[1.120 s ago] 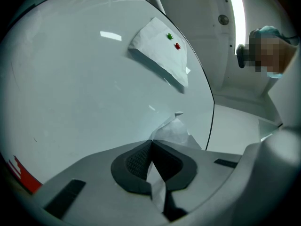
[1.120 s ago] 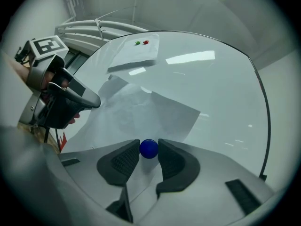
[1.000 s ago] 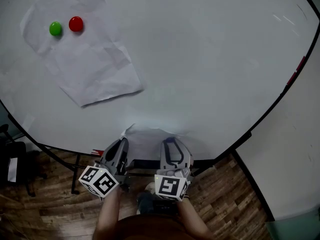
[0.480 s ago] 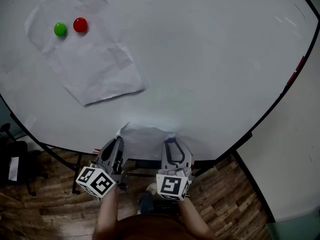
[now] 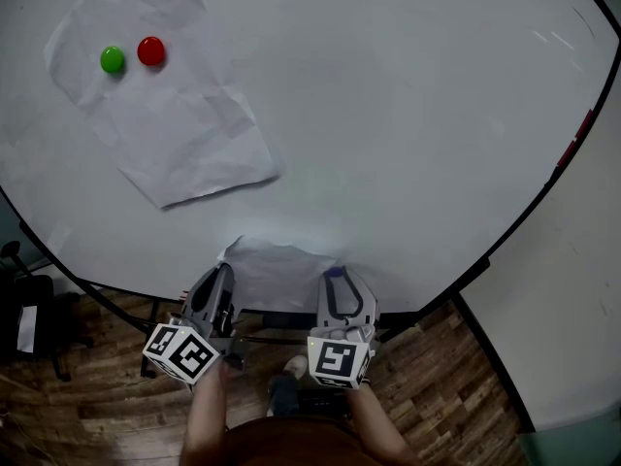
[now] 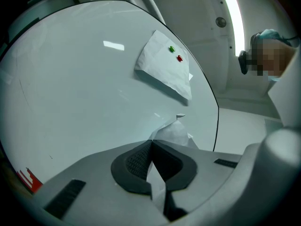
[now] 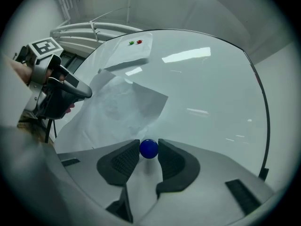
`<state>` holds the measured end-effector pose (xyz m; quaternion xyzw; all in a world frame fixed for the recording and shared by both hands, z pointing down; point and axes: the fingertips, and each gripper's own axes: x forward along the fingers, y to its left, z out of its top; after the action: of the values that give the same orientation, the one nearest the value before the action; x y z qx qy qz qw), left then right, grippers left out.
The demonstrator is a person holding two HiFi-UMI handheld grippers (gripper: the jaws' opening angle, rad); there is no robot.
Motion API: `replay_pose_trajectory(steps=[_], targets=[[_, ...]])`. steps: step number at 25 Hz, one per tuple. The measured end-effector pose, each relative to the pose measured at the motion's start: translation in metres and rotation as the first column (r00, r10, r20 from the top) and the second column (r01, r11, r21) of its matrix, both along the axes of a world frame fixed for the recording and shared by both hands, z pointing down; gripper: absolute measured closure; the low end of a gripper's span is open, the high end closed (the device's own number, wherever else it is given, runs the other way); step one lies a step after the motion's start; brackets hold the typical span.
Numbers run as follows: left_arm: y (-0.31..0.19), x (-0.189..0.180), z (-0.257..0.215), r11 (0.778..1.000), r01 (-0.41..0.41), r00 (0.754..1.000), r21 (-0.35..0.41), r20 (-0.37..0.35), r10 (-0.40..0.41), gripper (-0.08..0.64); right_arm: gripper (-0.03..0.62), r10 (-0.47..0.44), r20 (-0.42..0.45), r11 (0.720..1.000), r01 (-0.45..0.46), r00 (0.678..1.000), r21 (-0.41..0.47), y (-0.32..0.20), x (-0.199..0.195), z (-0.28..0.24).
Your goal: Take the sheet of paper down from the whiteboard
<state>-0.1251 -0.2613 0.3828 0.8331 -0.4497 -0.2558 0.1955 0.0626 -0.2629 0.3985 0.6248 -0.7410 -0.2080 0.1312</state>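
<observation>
Partly done, I judge. The left tongs are clamped on the near sheet of paper, low on the whiteboard. The right tongs grip its blue magnet, which seemingly still pins it.

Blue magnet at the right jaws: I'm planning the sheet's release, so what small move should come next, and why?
Probably draw the right gripper straight back off the whiteboard, taking the blue magnet along. Its pads sit against both sides of the magnet, which seems to pin the lower sheet, and the left gripper is shut on that sheet's edge.
</observation>
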Motion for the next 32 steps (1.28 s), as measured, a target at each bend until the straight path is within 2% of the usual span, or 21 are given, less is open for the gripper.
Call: replay_pose_trajectory(steps=[13, 32], targets=[[-0.007, -0.006, -0.004, 1.0, 0.025, 0.999, 0.005, -0.021, -0.025, 0.535, 0.457, 0.032, 0.031, 0.999, -0.032, 0.999, -0.004, -0.002, 0.015, 0.002], [-0.01, -0.004, 0.0, 1.0, 0.021, 0.999, -0.006, -0.027, -0.021, 0.535, 0.459, 0.034, 0.027, 0.999, -0.034, 0.999, -0.011, -0.005, 0.015, 0.003]])
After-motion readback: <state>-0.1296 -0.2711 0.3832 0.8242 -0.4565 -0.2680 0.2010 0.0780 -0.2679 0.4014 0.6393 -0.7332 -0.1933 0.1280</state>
